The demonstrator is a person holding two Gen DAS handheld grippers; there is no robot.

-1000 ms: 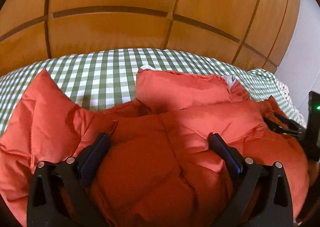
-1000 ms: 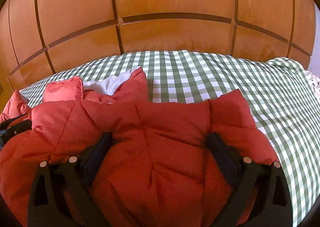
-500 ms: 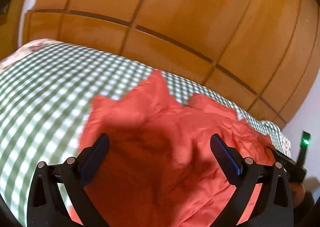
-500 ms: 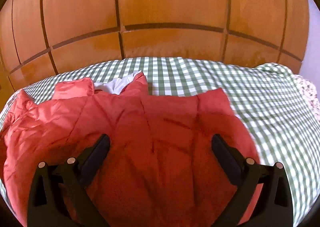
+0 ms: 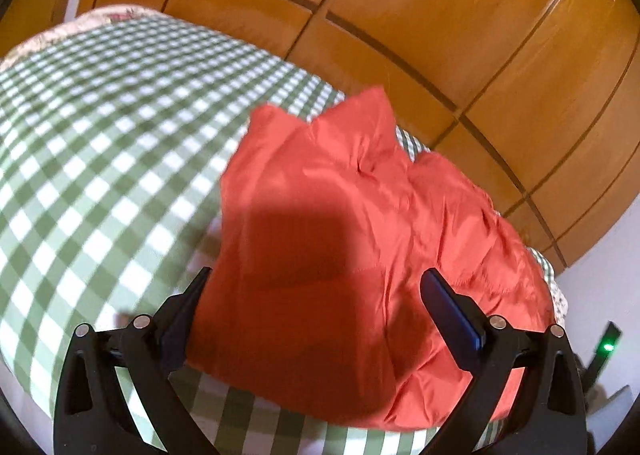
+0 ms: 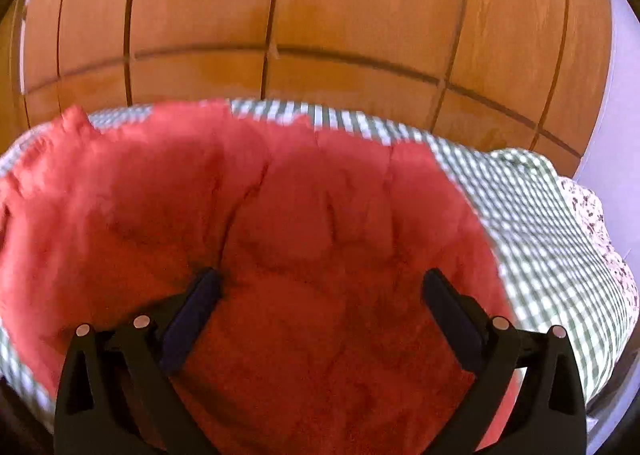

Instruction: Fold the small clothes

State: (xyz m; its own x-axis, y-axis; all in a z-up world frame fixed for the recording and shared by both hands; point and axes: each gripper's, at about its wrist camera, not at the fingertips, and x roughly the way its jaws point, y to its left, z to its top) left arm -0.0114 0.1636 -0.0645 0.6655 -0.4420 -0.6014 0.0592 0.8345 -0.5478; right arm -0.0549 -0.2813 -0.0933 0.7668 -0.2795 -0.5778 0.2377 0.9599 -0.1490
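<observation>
Two claws hang over a puffy red jacket (image 5: 360,247) that lies on a bed with a green checked cover (image 5: 100,143). The left claw (image 5: 316,295) is spread wide and holds nothing. The right claw (image 6: 320,295) is spread wide too, over the middle of the jacket (image 6: 280,235), with nothing in it. The jacket is thick and slippery, so I think a fold may puff up and spring apart. A claw could also grab too many layers and drag the whole jacket crooked.
</observation>
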